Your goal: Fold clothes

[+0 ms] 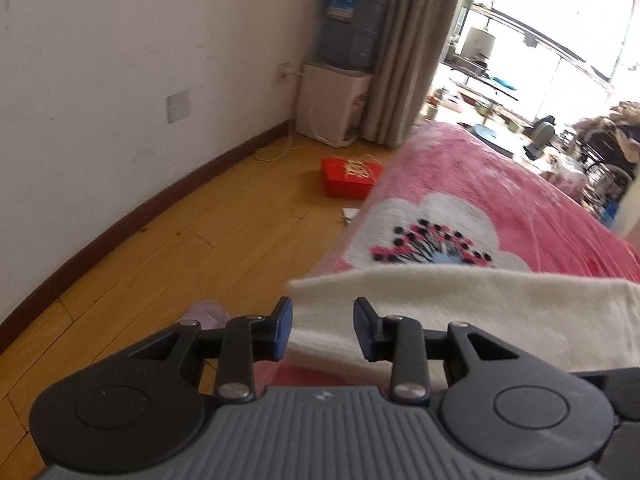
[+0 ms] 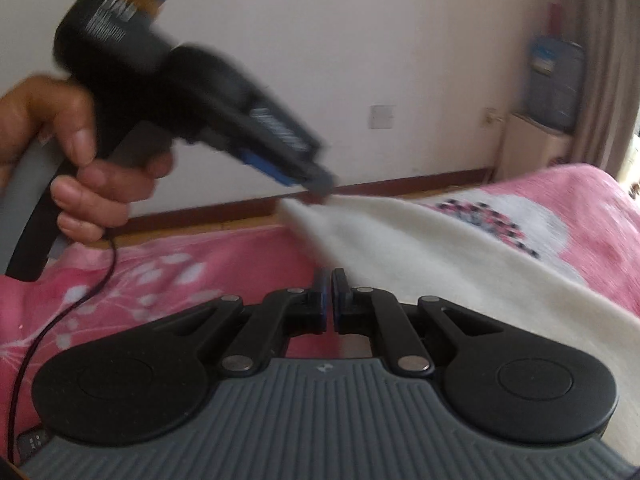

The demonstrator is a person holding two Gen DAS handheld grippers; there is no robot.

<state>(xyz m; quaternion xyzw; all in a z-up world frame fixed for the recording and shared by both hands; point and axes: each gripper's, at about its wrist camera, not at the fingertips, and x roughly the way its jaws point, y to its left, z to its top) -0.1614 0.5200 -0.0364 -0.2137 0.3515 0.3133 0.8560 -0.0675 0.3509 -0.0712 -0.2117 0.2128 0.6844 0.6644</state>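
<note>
Left wrist view
Garment: a cream fleece cloth (image 1: 460,312) lies on the pink flowered blanket (image 1: 480,184), its folded edge running just ahead of and under the fingertips.
Left gripper (image 1: 323,326): fingers spread apart, a clear gap between the blue pads (image 1: 283,330); nothing is pinched, and cloth shows through the gap.
Surroundings: wooden plank floor (image 1: 160,264), red box (image 1: 349,177), water dispenser (image 1: 340,80) by a grey curtain.

Right wrist view
Garment: the cream cloth (image 2: 440,264) spreads right of and beyond the fingertips; its surface is soft and napped.
Right gripper (image 2: 328,300): fingers nearly pressed together, only a thin slit between them; whether any cloth sits in it cannot be told.
Left gripper (image 2: 320,184): blurred, held in a hand (image 2: 80,168), its tip at the cloth's far corner.
</note>
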